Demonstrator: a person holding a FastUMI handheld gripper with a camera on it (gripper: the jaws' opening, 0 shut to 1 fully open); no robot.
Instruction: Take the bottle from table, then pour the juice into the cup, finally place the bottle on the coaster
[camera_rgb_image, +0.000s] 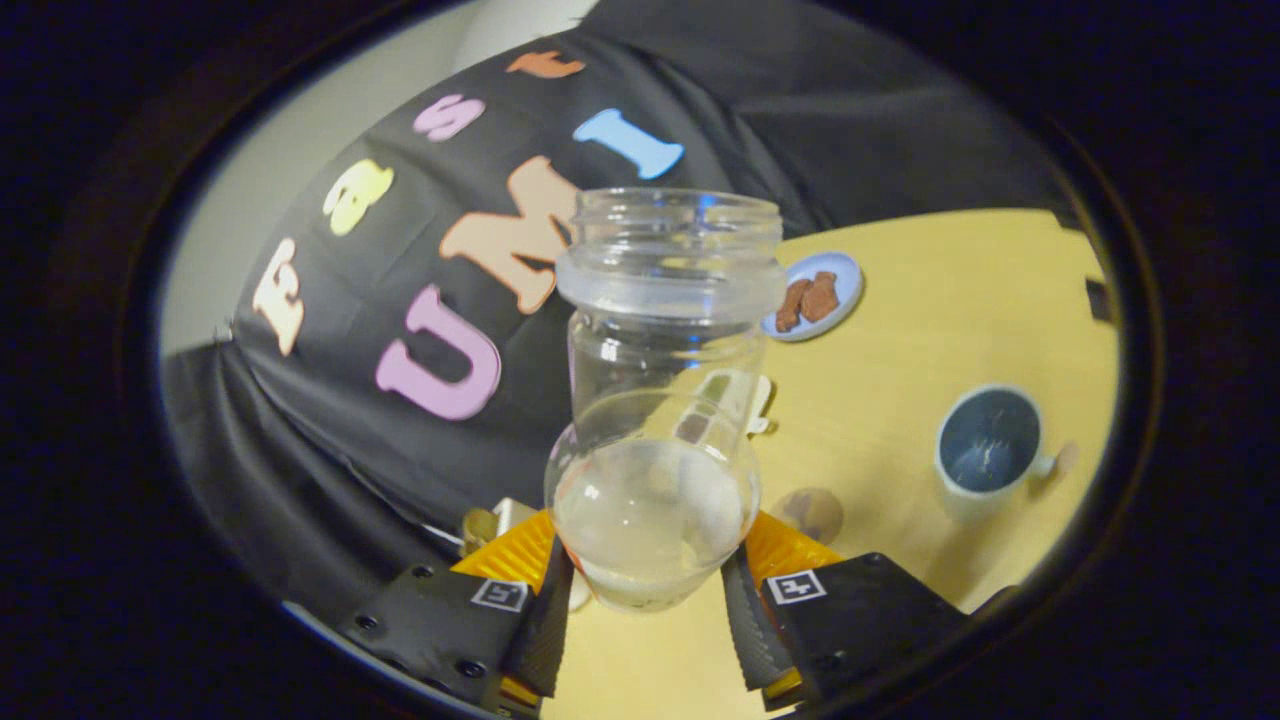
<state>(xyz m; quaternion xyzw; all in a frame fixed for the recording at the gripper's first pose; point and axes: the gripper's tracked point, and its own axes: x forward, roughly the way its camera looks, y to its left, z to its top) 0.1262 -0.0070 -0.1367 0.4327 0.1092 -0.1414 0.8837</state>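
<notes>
The gripper (648, 585) holds a clear, uncapped bottle (665, 400), both fingers (545, 620) pressed against its rounded lower body. The bottle is lifted above the yellow worktop (930, 300) and slightly tilted. Beyond the fingers, well apart to one side, stands a cup (990, 440). Farther back lies a blue plate (815, 295) carrying brown pieces.

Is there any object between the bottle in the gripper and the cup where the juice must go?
No, nothing visible blocks it. The gripper is shut on the clear bottle, lifted and tilted above the table. The cup stands beyond the fingers with only bare tabletop before it. The small plate sits farther back, off that path.
</notes>
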